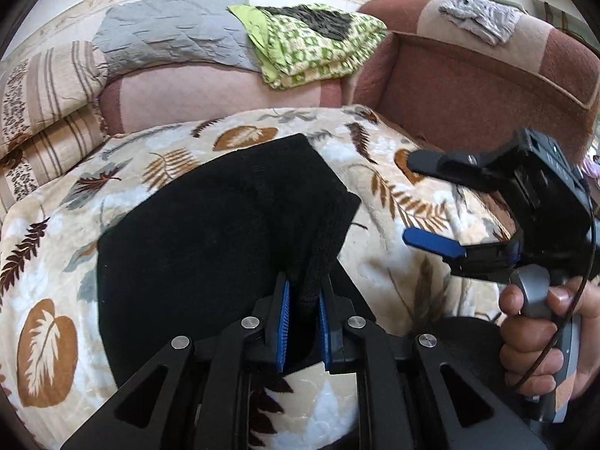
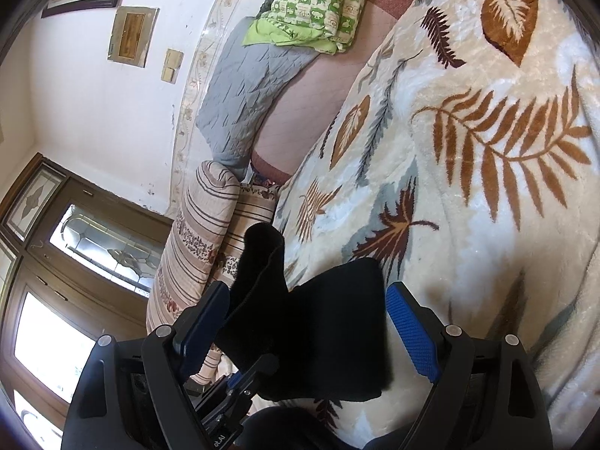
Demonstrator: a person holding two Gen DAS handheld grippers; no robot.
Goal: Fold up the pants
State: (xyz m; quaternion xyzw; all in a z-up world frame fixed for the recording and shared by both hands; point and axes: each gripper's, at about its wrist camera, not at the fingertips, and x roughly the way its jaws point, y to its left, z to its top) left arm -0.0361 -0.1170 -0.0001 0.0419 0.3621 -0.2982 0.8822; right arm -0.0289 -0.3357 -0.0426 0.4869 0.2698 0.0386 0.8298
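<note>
The left gripper (image 1: 303,302) pinches a raised fold of the black pants (image 1: 210,232) on the leaf-patterned blanket (image 1: 378,262); the right gripper (image 1: 431,202) is spread.

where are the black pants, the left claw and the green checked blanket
black pants (image 1: 195,232), left wrist view, on the flat middle of the cloth
left claw (image 1: 303,296), left wrist view, between its fingertips, shut on a fold
green checked blanket (image 1: 318,48), left wrist view, on its top

home living room: sofa (image 1: 468,86), leaf blanket (image 1: 375,142)
</note>
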